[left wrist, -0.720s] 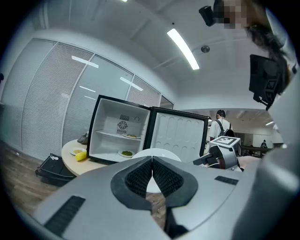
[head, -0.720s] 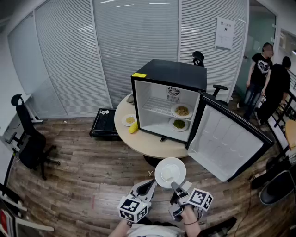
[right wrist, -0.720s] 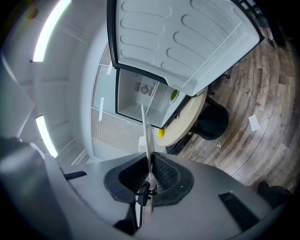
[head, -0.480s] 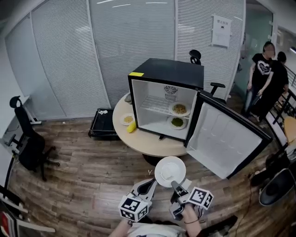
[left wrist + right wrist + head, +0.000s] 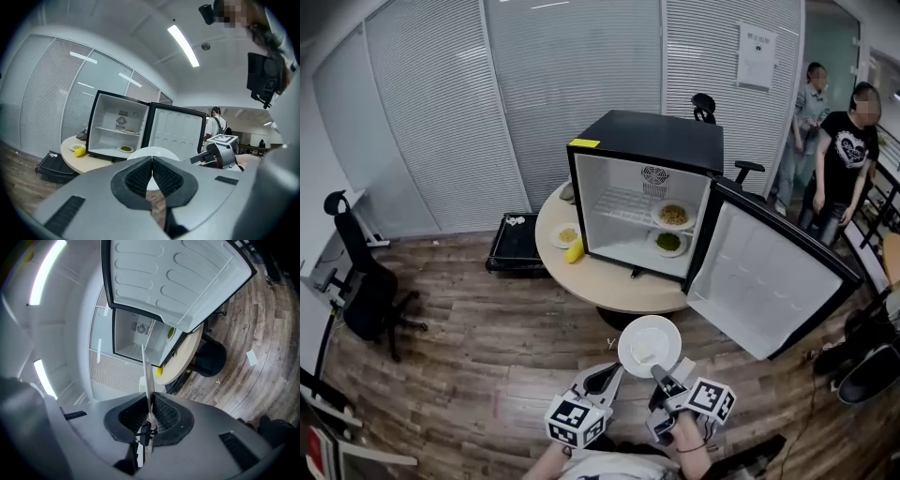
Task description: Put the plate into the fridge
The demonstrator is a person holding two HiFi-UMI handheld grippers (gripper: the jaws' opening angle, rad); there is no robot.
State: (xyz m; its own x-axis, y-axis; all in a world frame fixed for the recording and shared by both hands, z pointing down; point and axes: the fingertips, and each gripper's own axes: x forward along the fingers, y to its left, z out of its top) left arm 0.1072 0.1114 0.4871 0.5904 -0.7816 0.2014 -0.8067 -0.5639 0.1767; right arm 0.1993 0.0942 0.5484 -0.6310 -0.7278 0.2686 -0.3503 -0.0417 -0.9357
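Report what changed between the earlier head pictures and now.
The people at the back right shifted: the one in the black T-shirt now stands nearer the right edge, and one in a light top shows further back. Unchanged: the right gripper shut on the white plate short of the table, the left gripper shut and empty beside it, the fridge door open.

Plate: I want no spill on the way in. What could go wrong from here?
The right tongs pinch the plate only at its rim, so it may tilt or slip. The fridge already holds an upper dish and a lower dish, both at right; the plate could knock them. The open door could be clipped.
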